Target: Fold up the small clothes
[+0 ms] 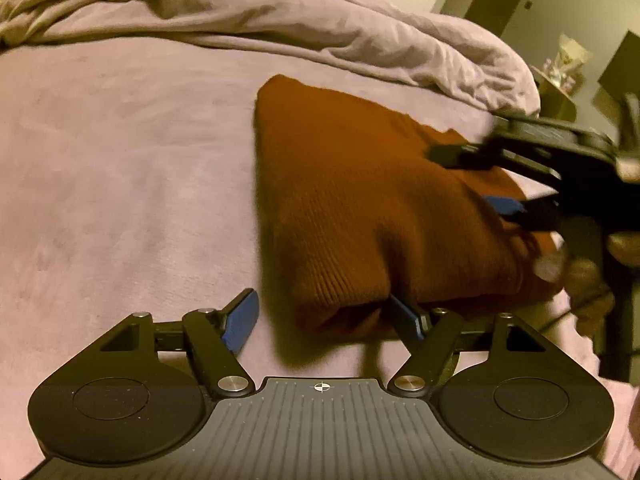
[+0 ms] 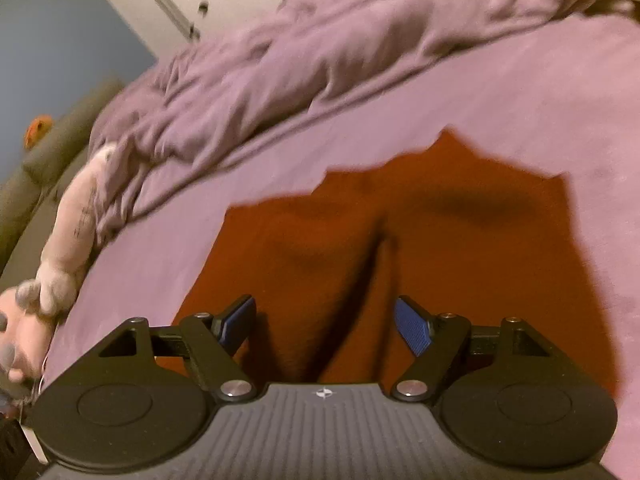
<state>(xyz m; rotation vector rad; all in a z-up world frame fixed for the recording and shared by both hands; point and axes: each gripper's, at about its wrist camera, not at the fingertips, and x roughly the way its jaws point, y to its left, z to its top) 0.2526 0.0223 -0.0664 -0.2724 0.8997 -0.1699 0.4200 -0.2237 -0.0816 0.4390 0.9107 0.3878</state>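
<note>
The rust-orange knit garment lies folded on the bed, long axis running away from the spread left claw; the spread right claw hovers over it.

Rust-orange knit garment, folded, on my bed.
It lies flat as a thick wedge on the mauve sheet, well short of the bunched duvet at the far edge; a crease runs along its top.

Rumpled duvet, plush toy on lilac sheet
</note>
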